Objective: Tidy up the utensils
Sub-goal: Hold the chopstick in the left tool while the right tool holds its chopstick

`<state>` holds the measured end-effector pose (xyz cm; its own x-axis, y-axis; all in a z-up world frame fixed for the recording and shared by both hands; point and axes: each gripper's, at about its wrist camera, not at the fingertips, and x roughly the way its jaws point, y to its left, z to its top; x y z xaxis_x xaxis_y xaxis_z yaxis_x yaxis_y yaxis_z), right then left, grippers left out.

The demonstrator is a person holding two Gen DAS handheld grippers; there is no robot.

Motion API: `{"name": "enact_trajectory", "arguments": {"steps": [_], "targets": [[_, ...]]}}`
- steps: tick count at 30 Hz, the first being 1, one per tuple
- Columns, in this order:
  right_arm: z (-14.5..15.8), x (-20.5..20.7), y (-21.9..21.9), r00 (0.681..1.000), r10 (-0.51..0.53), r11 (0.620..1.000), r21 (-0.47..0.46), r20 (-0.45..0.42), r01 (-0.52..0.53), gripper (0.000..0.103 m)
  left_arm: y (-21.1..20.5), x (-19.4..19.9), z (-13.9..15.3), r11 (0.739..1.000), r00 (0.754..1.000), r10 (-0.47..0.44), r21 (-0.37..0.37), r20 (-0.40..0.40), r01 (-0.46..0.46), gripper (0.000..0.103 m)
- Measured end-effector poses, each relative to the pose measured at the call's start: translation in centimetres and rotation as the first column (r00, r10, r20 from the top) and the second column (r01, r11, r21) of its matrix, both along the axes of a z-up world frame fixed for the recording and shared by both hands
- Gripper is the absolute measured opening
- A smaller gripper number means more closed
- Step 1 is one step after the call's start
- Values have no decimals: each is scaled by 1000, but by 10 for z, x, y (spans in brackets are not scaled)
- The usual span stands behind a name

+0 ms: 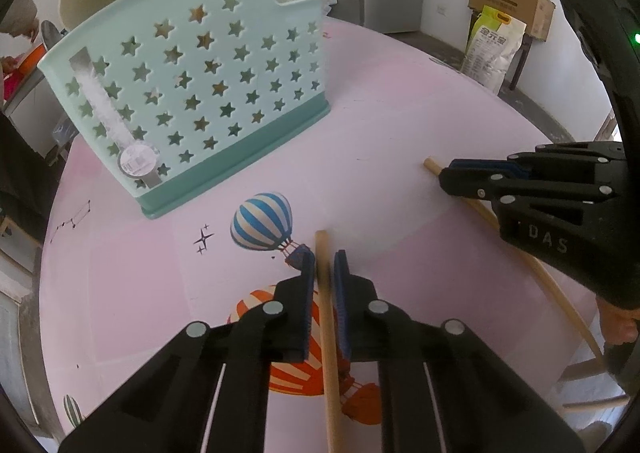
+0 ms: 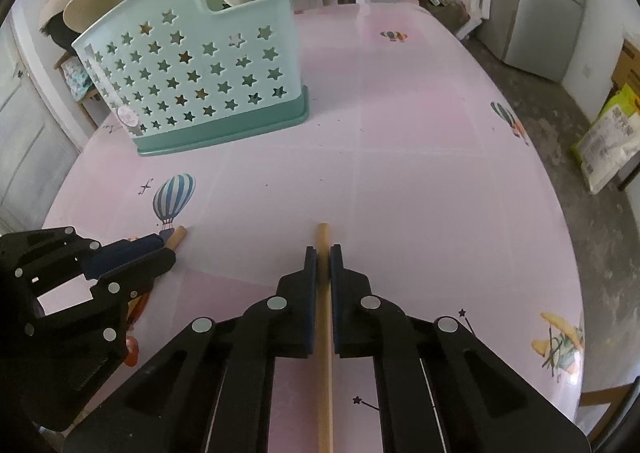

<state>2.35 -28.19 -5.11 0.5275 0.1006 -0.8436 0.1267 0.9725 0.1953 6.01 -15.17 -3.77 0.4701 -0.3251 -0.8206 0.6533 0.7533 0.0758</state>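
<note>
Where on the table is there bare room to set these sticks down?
Free: the pink tablecloth right of the star basket, out to the far edge, and the strip between the basket and both grippers. Crowded: the near side, where the left gripper and right gripper each clamp a wooden stick.

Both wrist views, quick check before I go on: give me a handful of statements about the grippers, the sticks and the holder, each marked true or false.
1. The left gripper is shut on a wooden stick. True.
2. The right gripper is open and holds nothing. False: its pads are shut on a second wooden stick.
3. The teal star-cut holder lies tipped over on its side. False: it stands upright on the pink tablecloth.
4. Both sticks point toward the far side of the table, tips past the fingertips. True.
5. The holder is empty. False: utensils, some with wooden handles, stick out of its top.
</note>
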Motion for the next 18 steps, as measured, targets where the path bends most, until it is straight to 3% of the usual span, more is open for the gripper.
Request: {"name": "enact_trajectory", "arguments": {"steps": [18], "targets": [[-2,8,-8,1000,-14,999,38,-6,14,4,-3,-2,-2,1000,1000,1,-4,-1,-1,9]]}}
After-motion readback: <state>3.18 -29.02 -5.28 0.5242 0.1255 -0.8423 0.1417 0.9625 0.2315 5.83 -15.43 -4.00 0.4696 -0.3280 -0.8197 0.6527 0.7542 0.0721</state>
